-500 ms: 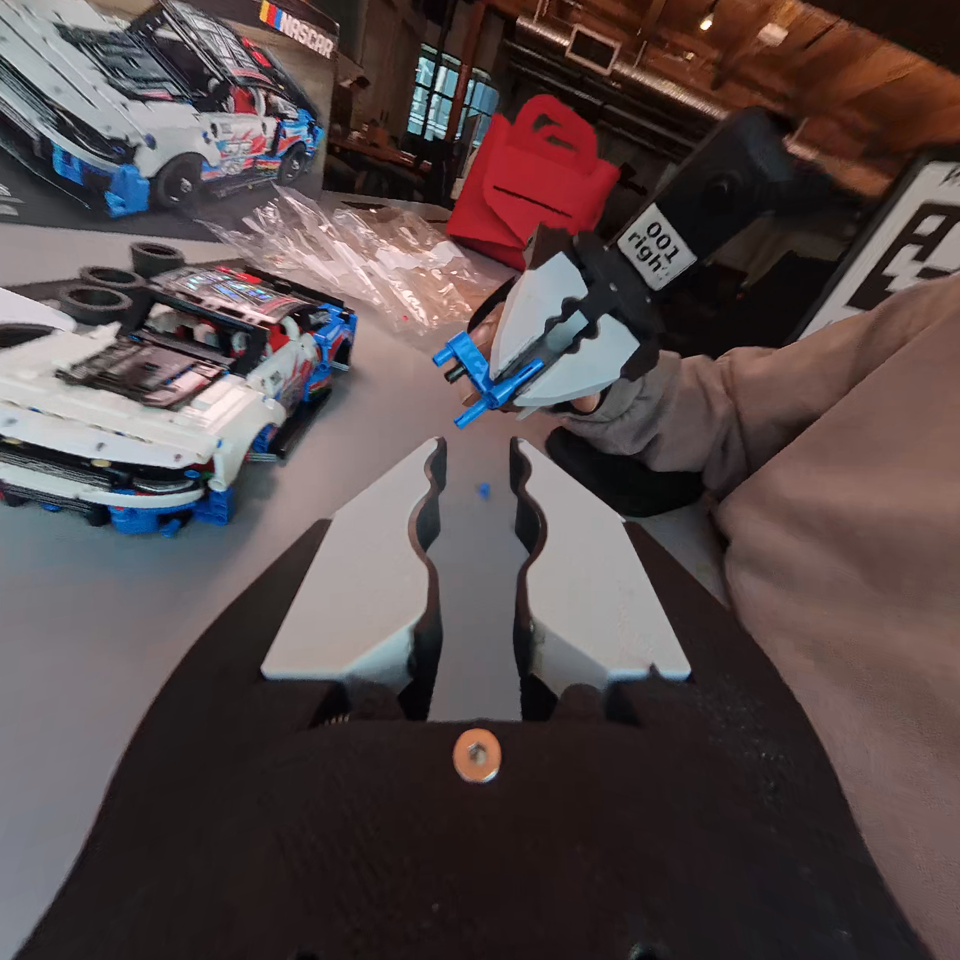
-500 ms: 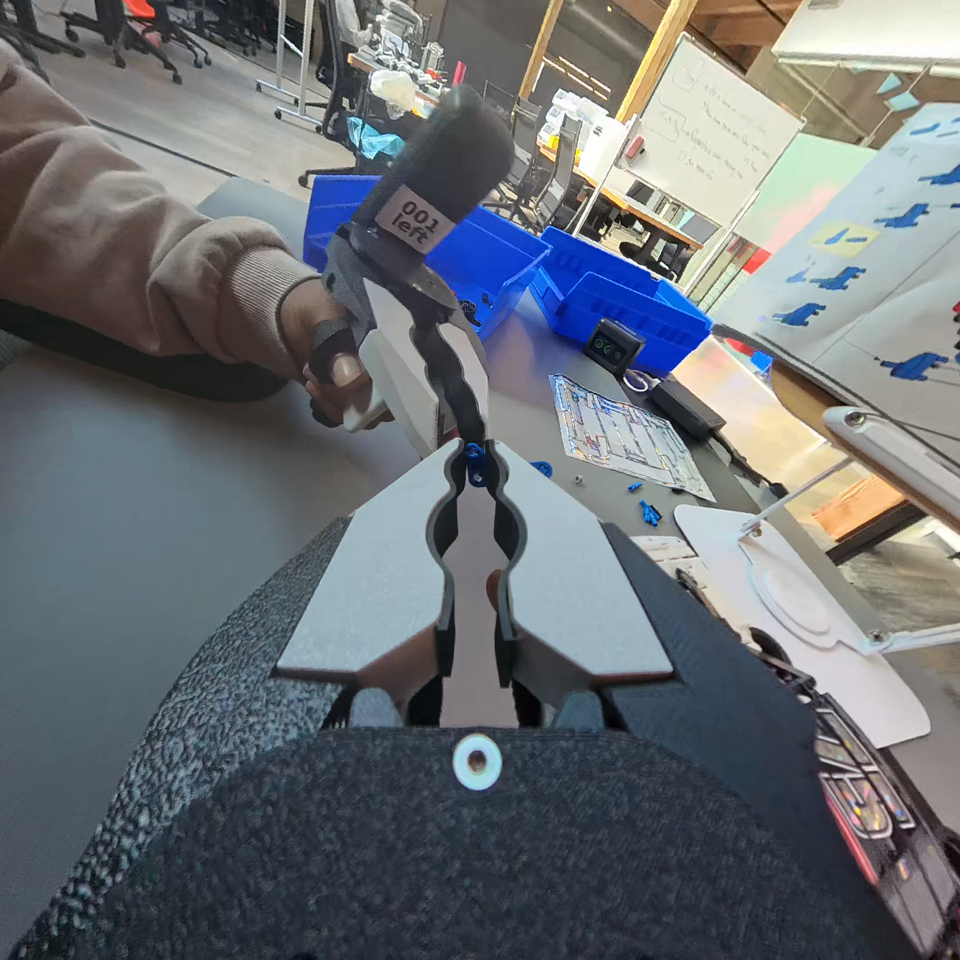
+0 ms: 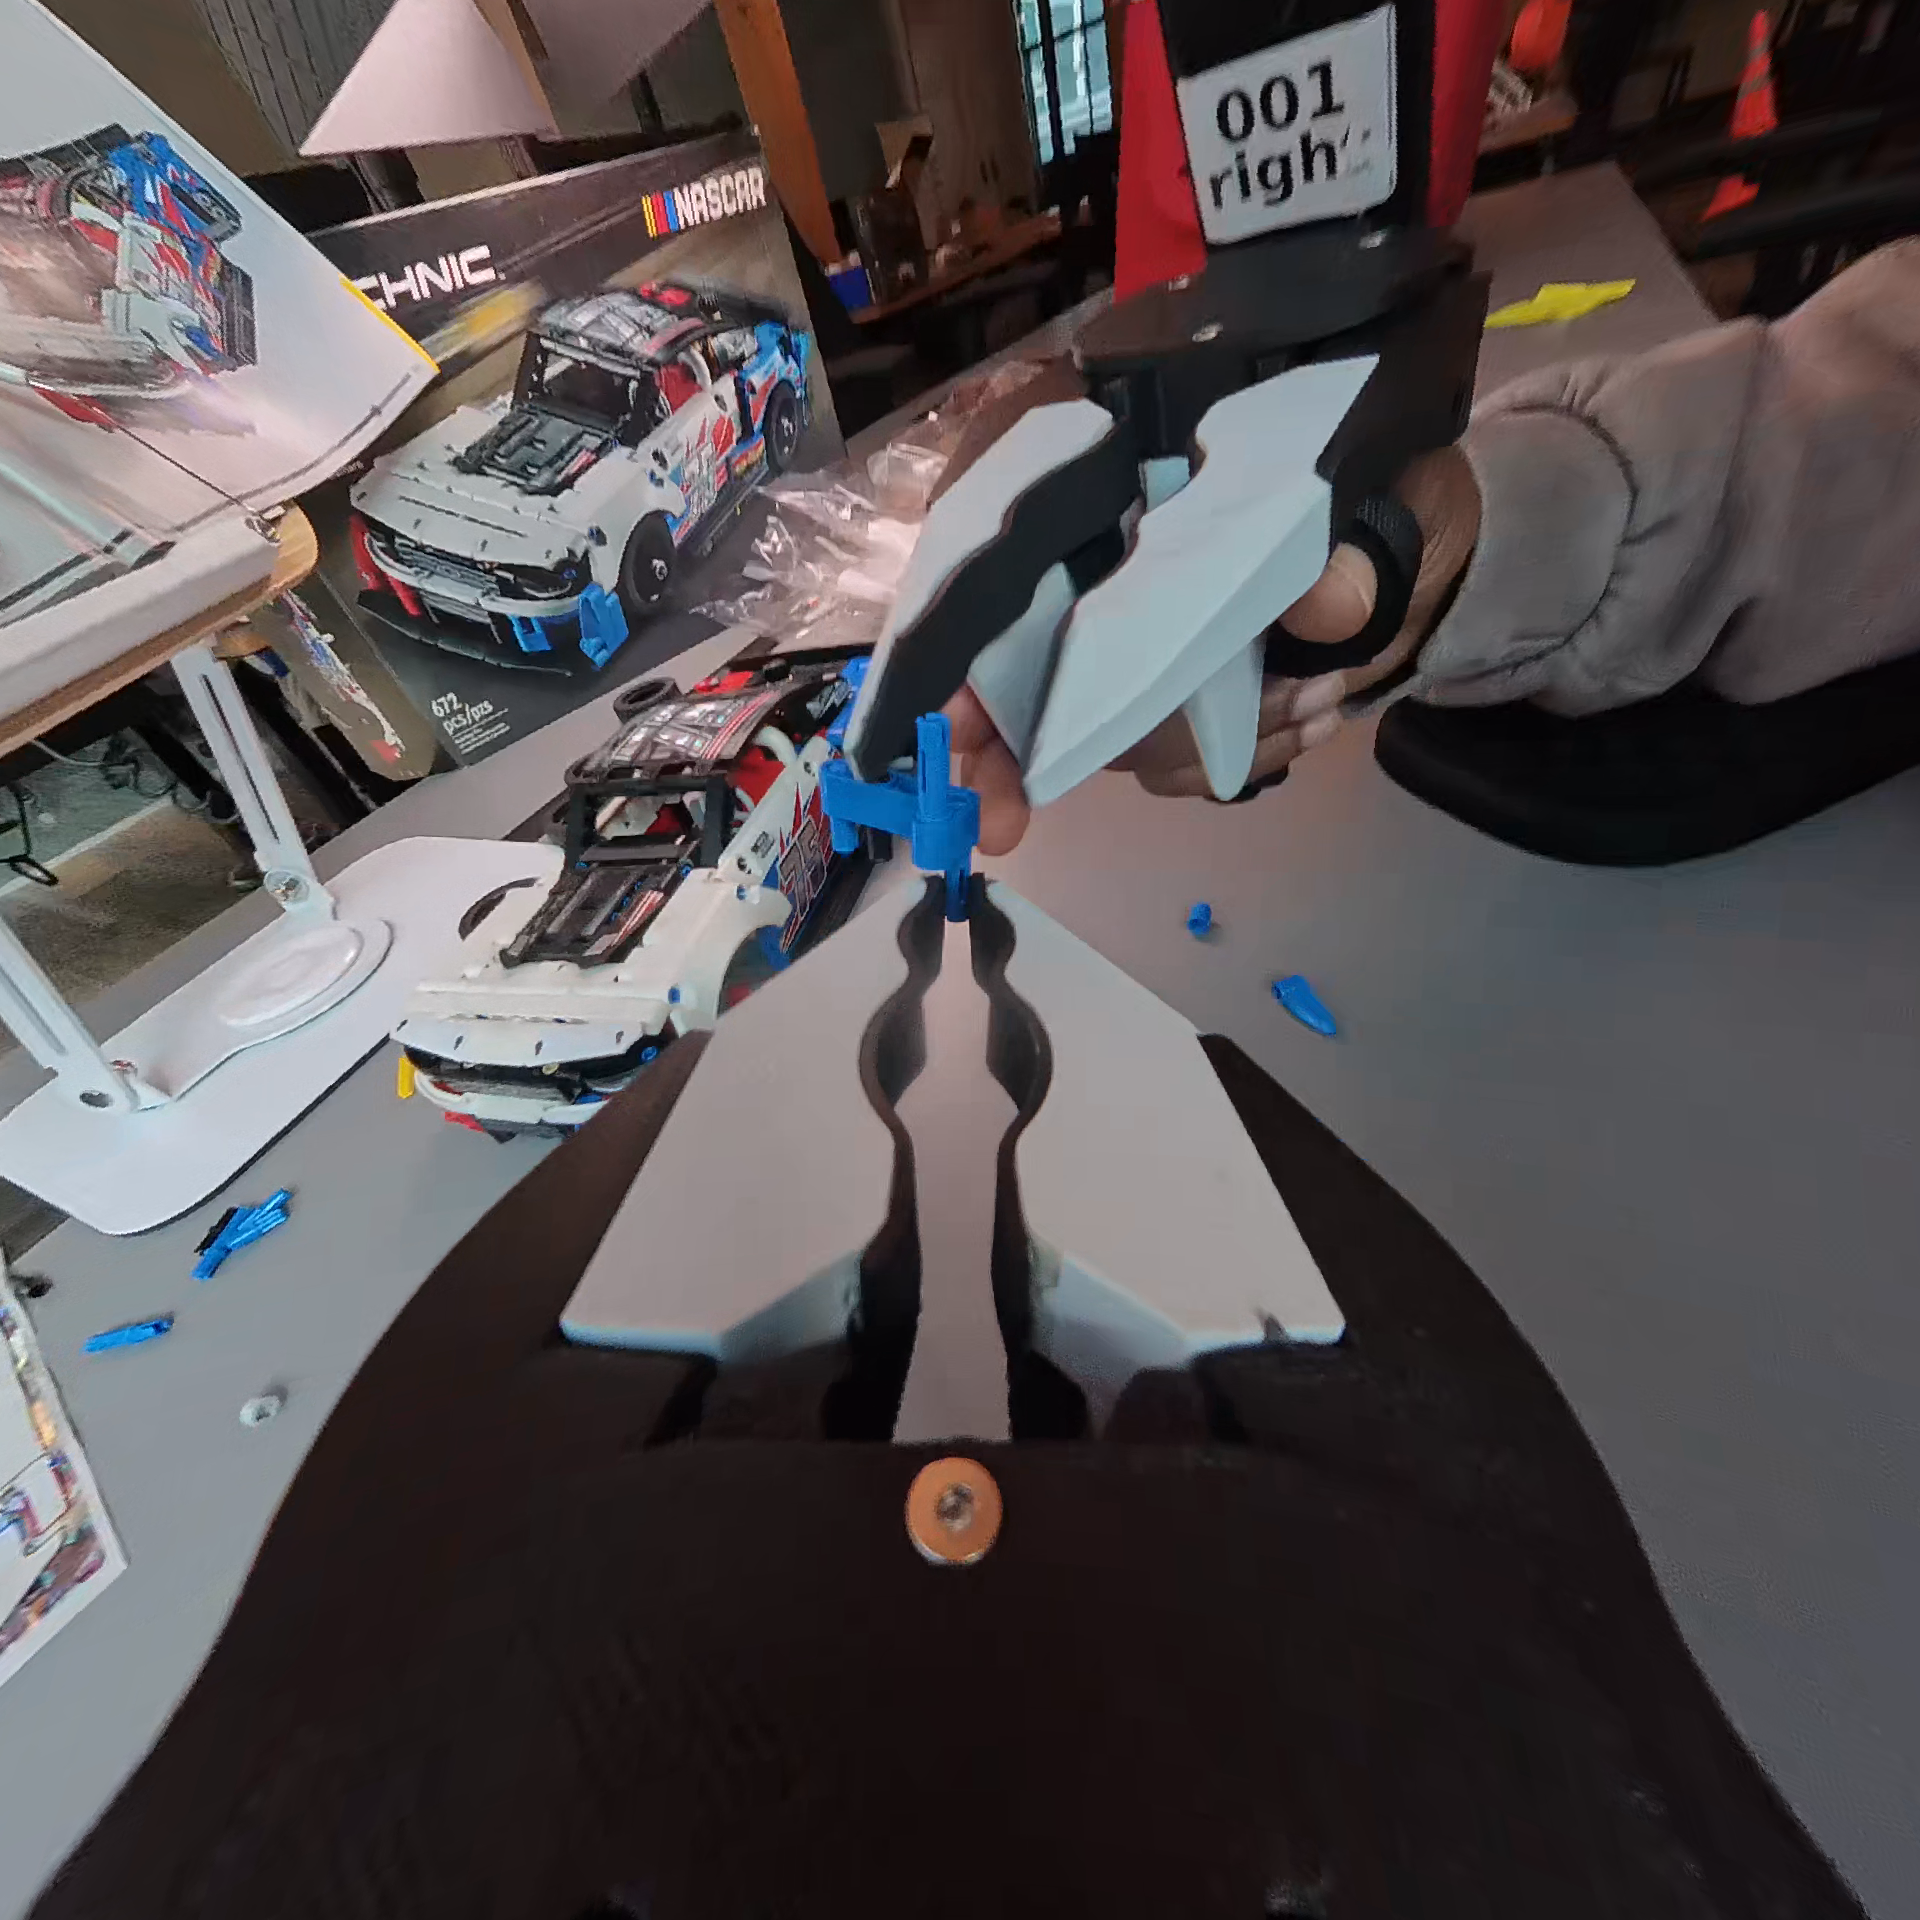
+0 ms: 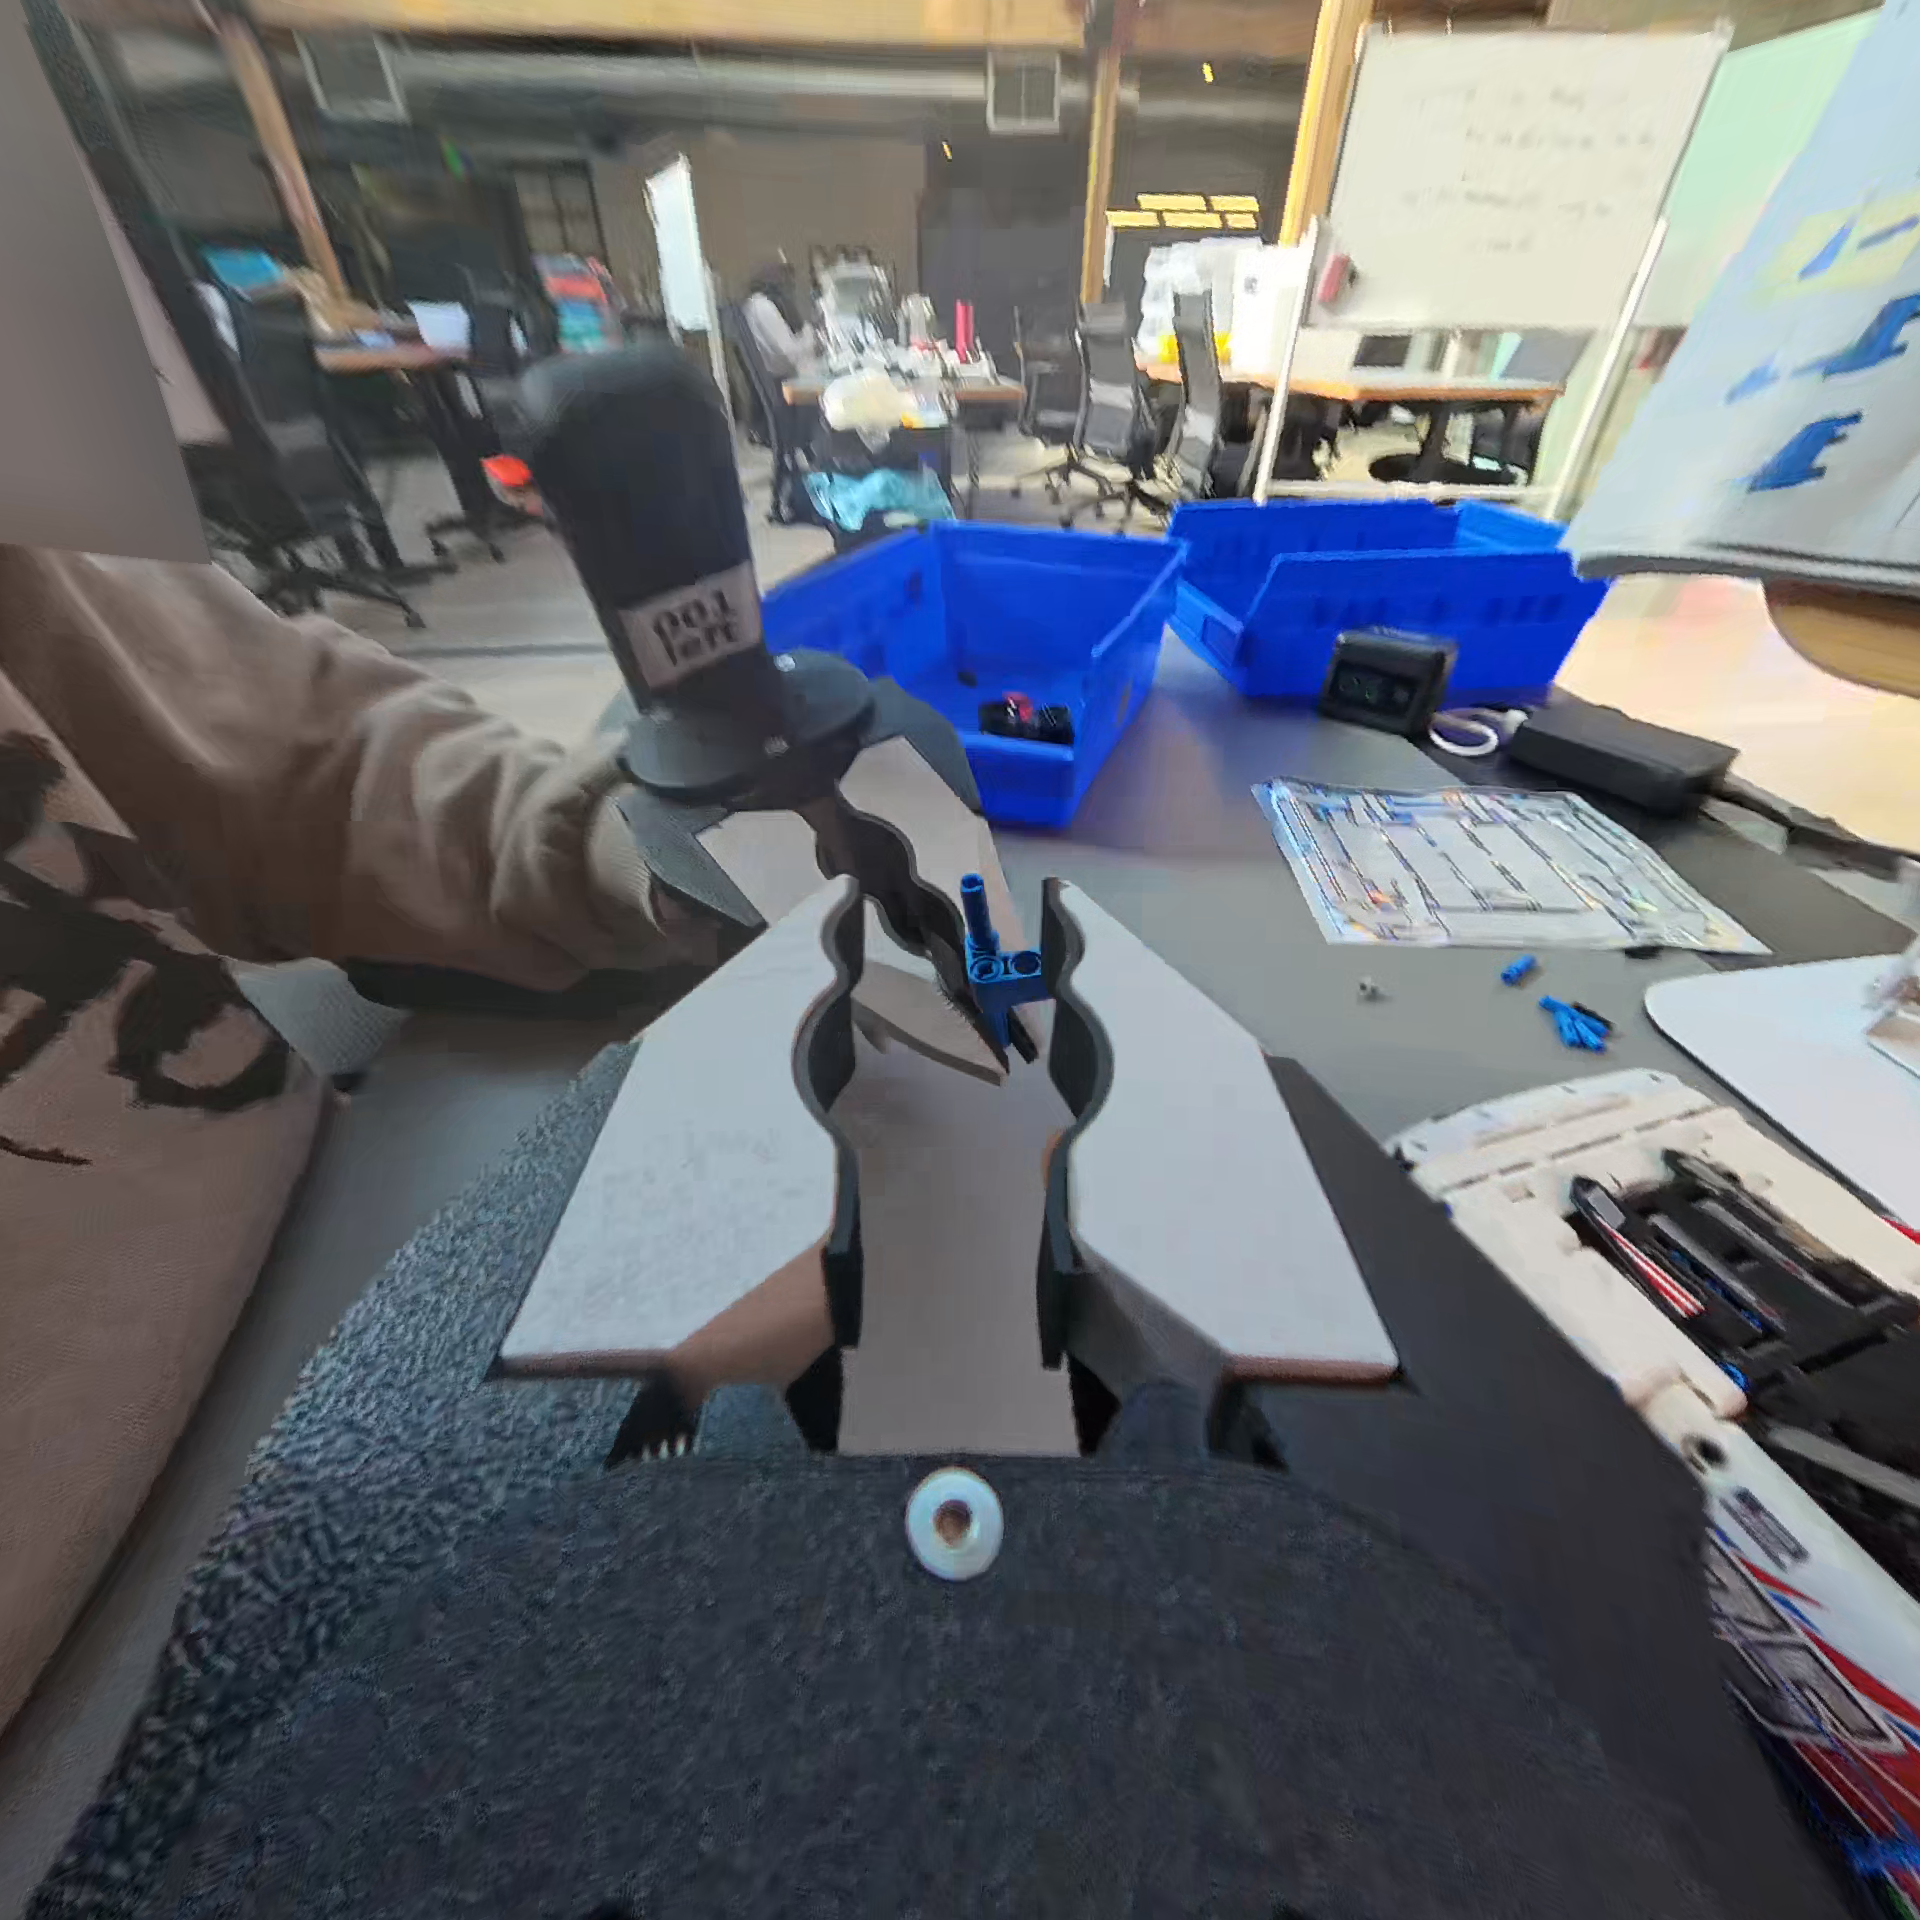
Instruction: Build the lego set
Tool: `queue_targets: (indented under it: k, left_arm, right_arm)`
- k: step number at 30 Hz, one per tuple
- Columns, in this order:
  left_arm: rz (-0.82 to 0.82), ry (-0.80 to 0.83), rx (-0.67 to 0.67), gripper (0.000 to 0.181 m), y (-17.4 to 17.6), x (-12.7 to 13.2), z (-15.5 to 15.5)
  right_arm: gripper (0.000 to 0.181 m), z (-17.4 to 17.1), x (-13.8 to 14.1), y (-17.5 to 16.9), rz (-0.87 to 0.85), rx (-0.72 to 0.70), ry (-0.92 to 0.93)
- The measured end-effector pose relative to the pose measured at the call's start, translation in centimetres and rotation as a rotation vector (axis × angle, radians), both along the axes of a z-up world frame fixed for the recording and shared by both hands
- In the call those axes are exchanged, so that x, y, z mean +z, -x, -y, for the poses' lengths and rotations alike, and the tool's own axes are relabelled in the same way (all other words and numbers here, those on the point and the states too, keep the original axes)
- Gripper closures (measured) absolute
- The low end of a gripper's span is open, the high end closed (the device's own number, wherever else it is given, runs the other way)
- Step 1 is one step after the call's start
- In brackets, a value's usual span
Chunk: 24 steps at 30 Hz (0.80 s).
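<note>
Half a second back the left claw (image 3: 951, 899) stood empty and apart from the blue piece (image 3: 914, 805); now its tips have closed on the peg at the piece's lower end. The right claw (image 4: 951, 935), which was gripping the piece, has spread wide in its own view, though one finger (image 3: 935, 613) looks to be touching the piece's crossbar. The piece hangs above the bench (image 3: 1558, 1143), long axis roughly upright, straight ahead of the left claw and just right of the car (image 3: 644, 914). By my reckoning the hand-over is nearly done, and the left claw carries it next.
</note>
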State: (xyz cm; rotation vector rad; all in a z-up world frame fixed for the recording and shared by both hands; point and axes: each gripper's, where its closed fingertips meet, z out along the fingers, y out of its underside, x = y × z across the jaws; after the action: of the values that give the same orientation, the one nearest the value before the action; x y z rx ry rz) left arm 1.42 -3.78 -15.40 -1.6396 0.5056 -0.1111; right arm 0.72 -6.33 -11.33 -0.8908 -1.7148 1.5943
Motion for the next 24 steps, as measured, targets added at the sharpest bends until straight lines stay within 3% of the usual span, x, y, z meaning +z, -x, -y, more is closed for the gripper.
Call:
queue_targets:
  k: [3, 5, 7, 12, 16, 19, 24]
  left_arm:
    - [0.118, -0.115, -0.077, 0.179, -0.5, 2.6, 1.0]
    - [0.18, -0.171, -0.135, 0.179, -1.0, 3.9, 1.7]
    - [0.25, -0.202, -0.201, 0.179, -1.8, 4.8, 2.3]
    - [0.31, -0.199, -0.333, 0.179, -3.9, 5.1, 3.3]
    - [0.293, -0.176, -0.38, 0.179, -5.0, 4.6, 3.6]
    - [0.258, -0.097, -0.345, 0.175, -4.6, 3.4, 3.0]
    - [0.174, 0.055, -0.225, 0.156, -2.3, 0.8, 1.5]
  right_arm:
    - [0.148, -1.9, 2.8, -0.9, -0.074, 0.031, 0.162]
    - [0.154, -3.2, 2.4, -0.8, -0.051, 0.032, 0.19]
    - [0.157, -2.5, 2.4, -1.4, -0.036, 0.127, 0.261]
    - [0.158, 0.1, 1.9, -2.6, 0.035, 0.349, 0.407]
    - [0.175, 1.1, 1.8, -3.4, 0.078, 0.463, 0.476]
    - [0.181, 0.4, 1.4, -3.6, 0.127, 0.459, 0.412]
    - [0.18, -1.5, -3.7, -2.8, 0.269, 0.25, -0.042]
